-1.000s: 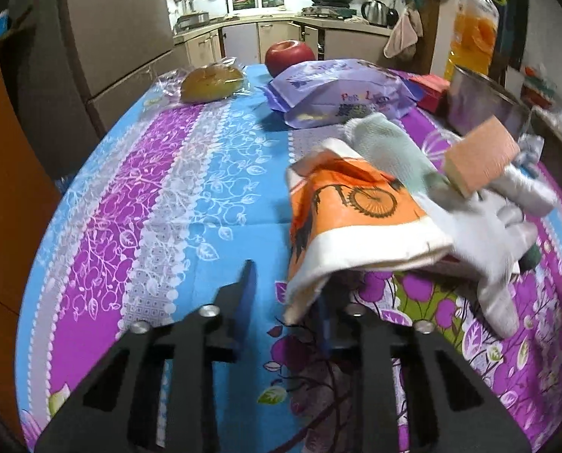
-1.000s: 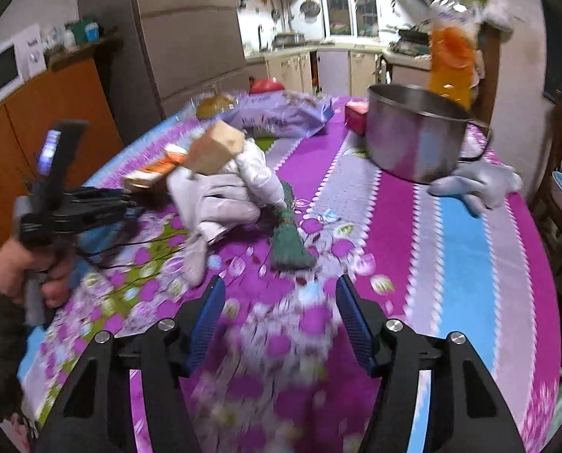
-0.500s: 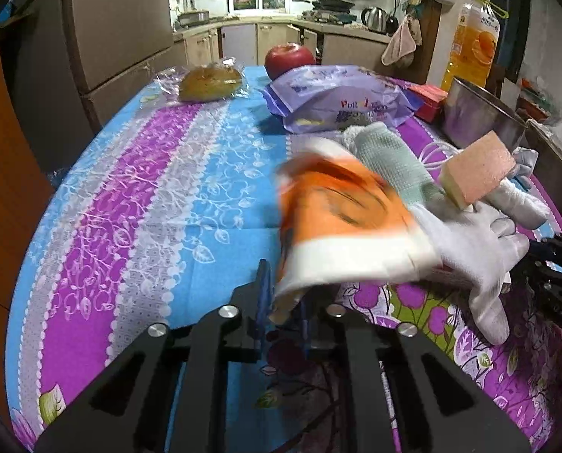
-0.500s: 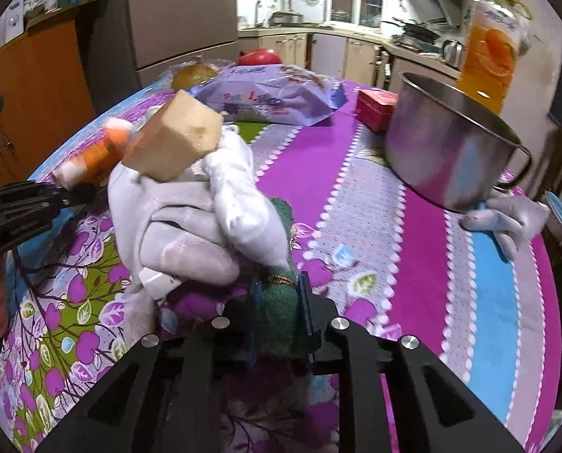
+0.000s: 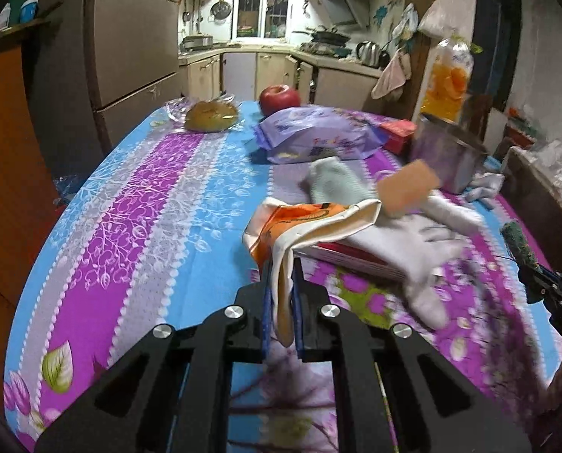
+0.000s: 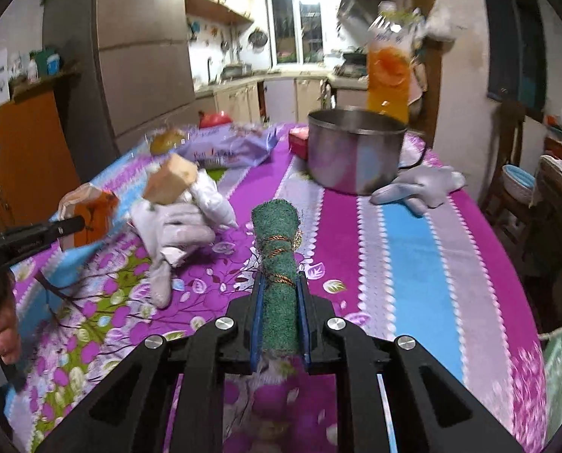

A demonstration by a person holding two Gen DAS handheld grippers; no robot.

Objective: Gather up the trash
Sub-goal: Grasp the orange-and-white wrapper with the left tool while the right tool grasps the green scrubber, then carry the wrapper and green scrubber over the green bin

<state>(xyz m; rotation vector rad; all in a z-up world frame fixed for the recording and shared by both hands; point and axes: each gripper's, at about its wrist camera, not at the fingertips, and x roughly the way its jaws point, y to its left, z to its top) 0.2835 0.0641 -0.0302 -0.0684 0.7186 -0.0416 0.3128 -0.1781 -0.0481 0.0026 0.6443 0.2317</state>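
Note:
My left gripper (image 5: 281,275) is shut on the edge of an orange and white bag (image 5: 311,222) and lifts it off the floral tablecloth (image 5: 148,226). The bag also shows in the right wrist view (image 6: 88,211). My right gripper (image 6: 279,283) is shut on a rolled green scrub pad (image 6: 277,249) tied with thread, held above the table. The pad also shows in the left wrist view (image 5: 516,241). A white glove (image 5: 413,238) with a tan sponge (image 5: 409,185) on it lies beside the bag.
A steel pot (image 6: 356,151), an orange juice bottle (image 6: 390,71), a grey glove (image 6: 416,188), a purple snack bag (image 5: 314,136), a wrapped bun (image 5: 211,115), an apple (image 5: 279,98) and a red box (image 5: 398,134) stand at the far side.
Both grippers closed: the left on the orange bag's edge, the right on the green scrub pad. Both objects have since been lifted off the table.

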